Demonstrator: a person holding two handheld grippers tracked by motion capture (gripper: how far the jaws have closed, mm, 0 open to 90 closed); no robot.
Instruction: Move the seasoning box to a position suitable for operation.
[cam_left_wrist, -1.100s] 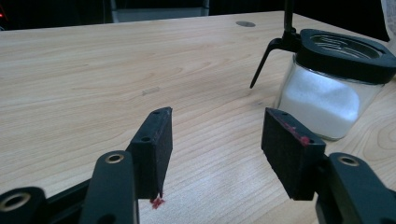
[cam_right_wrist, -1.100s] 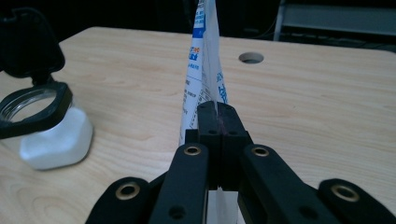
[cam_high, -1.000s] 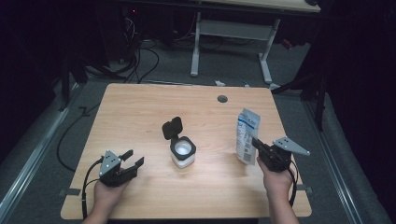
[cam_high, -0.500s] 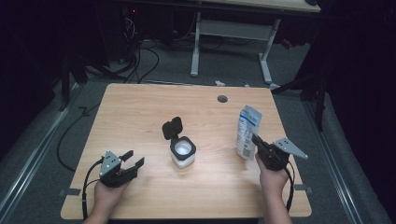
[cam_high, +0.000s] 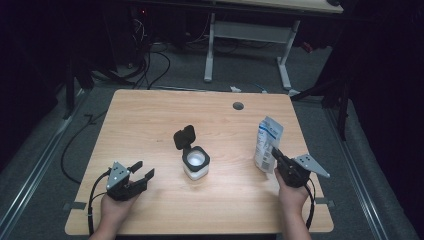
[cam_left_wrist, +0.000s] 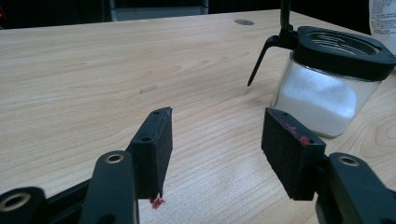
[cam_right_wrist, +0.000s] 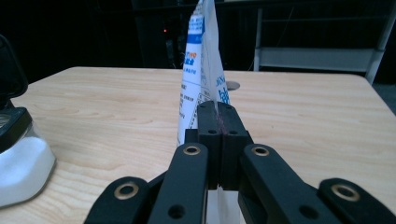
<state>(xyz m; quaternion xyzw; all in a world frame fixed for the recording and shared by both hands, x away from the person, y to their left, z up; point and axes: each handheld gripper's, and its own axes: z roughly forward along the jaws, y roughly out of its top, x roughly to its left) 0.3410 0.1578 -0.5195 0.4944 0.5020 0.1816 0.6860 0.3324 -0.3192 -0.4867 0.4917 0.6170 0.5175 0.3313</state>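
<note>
A white and blue pouch (cam_high: 268, 141) stands upright at the table's right side. My right gripper (cam_high: 276, 156) is shut on the pouch's lower edge (cam_right_wrist: 201, 60), and its jaws (cam_right_wrist: 217, 111) press flat together on the film. A glass jar of white powder (cam_high: 195, 163) sits at mid-table with its black flip lid (cam_high: 184, 136) standing open. My left gripper (cam_high: 141, 170) rests low at the front left, open, with nothing between its pads (cam_left_wrist: 152, 144). The jar (cam_left_wrist: 327, 91) is a little ahead and to the right of the left gripper's jaws.
The wooden table (cam_high: 150, 125) has a round cable hole (cam_high: 238, 106) near its far edge. A desk frame and cables stand on the dark floor beyond. Bare wood lies between the left gripper and the jar.
</note>
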